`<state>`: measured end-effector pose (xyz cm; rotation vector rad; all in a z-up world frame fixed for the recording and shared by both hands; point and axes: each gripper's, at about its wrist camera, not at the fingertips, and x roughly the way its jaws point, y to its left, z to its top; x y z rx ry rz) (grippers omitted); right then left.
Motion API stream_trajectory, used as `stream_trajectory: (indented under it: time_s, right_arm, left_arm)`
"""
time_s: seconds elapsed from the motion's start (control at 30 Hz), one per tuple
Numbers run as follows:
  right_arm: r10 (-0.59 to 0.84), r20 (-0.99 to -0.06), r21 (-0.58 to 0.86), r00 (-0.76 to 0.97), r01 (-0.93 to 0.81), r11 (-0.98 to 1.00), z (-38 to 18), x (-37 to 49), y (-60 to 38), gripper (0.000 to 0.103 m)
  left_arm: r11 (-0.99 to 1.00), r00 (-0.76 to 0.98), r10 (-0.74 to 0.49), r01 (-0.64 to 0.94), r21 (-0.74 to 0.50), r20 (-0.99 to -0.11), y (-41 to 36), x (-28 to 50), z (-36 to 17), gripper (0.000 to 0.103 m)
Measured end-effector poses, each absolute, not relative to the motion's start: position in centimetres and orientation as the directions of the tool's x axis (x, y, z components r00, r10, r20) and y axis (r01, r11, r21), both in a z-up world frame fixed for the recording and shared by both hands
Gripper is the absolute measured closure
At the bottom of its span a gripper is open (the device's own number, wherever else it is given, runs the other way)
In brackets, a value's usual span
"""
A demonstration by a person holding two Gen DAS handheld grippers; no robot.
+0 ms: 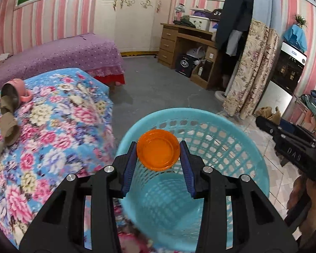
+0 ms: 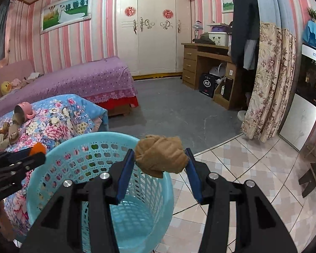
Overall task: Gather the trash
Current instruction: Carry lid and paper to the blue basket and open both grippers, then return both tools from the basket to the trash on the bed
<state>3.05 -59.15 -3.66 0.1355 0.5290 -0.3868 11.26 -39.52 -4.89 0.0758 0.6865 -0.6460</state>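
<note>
Over the mouth of the blue basket [image 1: 200, 139], the left tongs [image 1: 159, 145] grip an orange lid [image 1: 158, 152] by its rim, 1 blue pad pressed on each side of it, its hollow face turned toward the camera. The basket is a perforated plastic one and stands on the floor, close against a surface draped in a flowered blanket [image 1: 59, 122]; no trash shows in the part of its bottom that is visible. In the right wrist view, the right tongs [image 2: 161, 157] are closed on a crumpled brown wad [image 2: 161, 156], held just above the basket's right rim, over the edge where the basket meets the tiled floor [image 2: 242, 168]. The left tongs appear at the left edge of that view, with the orange lid showing as a blur at their tip. On the flowered blanket a pink cup [image 1: 15, 90] lies tipped on its side, with several brown cardboard tubes [image 1: 9, 126] next to it. Behind it stands a bed with a purple cover [image 2: 84, 78], then a white wardrobe [image 2: 151, 27] and a wooden desk [image 2: 206, 63] against the striped wall.
</note>
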Motion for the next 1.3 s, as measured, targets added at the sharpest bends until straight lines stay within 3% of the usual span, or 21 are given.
stream_trajectory:
  time_s: [0.03,0.1,0.17,0.33,0.63,0.67,0.77,0.9,1.3]
  right_arm:
    - [-0.321,-0.516,0.033,0.794,0.392,0.919,-3.7,3.0,-59.0,0.055]
    - [-0.310,-0.522,0.044,0.795,0.388,0.921,-4.1,3.1,-58.9,0.055]
    - [-0.307,-0.525,0.042,0.794,0.384,0.922,-4.3,3.5,-58.7,0.055]
    - [-0.311,-0.505,0.038,0.805,0.381,0.924,-4.4,3.4,-58.0,0.055]
    - [-0.314,-0.491,0.018,0.812,0.370,0.929,-4.4,4.5,-56.0,0.052]
    - [-0.323,-0.493,0.008,0.808,0.375,0.927,-4.5,4.7,-55.7,0.049]
    - [-0.315,-0.502,0.004,0.805,0.367,0.930,-4.5,5.1,-55.1,0.021]
    - [-0.323,-0.488,-0.021,0.811,0.360,0.933,-3.5,5.3,-53.9,0.009]
    - [-0.278,-0.474,-0.018,0.836,0.306,0.952,-1.6,8.7,-47.8,0.005]
  left_arm:
    - [0.801,0.578,-0.532,0.581,-0.147,-0.619,-39.7,11.5,-4.8,0.059]
    - [0.811,0.592,-0.519,0.569,-0.137,-0.617,-39.6,11.8,-4.6,0.036]
    - [0.831,0.626,-0.495,0.544,-0.117,-0.602,-39.1,11.9,-4.3,0.022]
    - [0.874,0.689,-0.439,0.476,-0.097,-0.577,-36.1,12.6,-3.7,0.009]
    - [0.921,0.747,-0.359,0.381,-0.082,-0.560,-31.0,13.1,-3.2,0.006]
    - [0.922,0.750,-0.357,0.377,-0.084,-0.557,-30.6,13.1,-3.2,0.006]
    - [0.927,0.760,-0.348,0.368,-0.077,-0.549,-29.4,12.6,-2.8,0.006]
    - [0.933,0.779,-0.328,0.357,-0.052,-0.534,-27.5,12.0,-2.3,0.006]
    - [0.962,0.818,-0.247,0.271,-0.031,-0.520,-20.2,12.4,-0.5,0.006]
